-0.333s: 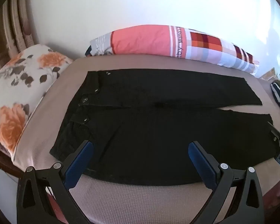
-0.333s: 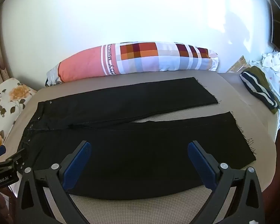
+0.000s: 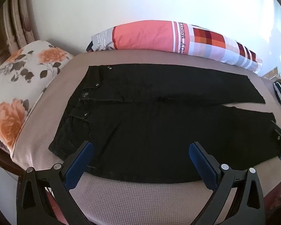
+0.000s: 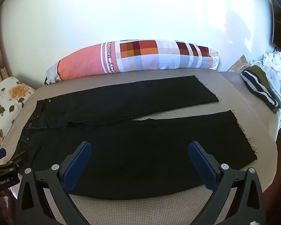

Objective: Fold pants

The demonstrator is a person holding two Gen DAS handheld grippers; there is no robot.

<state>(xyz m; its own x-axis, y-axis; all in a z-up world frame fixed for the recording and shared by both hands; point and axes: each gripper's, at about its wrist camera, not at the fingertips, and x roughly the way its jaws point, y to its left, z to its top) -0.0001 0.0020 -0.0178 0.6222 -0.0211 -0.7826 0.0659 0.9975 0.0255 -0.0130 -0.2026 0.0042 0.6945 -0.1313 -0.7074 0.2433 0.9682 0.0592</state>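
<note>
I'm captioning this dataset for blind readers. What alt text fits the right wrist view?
Black pants lie flat and unfolded on a beige bed, waist to the left, legs slightly apart to the right. The open right gripper hovers over the near leg, holding nothing. A patchwork pillow lies along the white wall behind.

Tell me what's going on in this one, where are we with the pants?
A person holds a gripper in each hand over black pants spread flat on a bed, both legs side by side, nothing folded yet. The left gripper hovers at the waist end and the right gripper toward the leg hems; both are wide open and grip nothing. A patterned bolster pillow lies behind.
</note>
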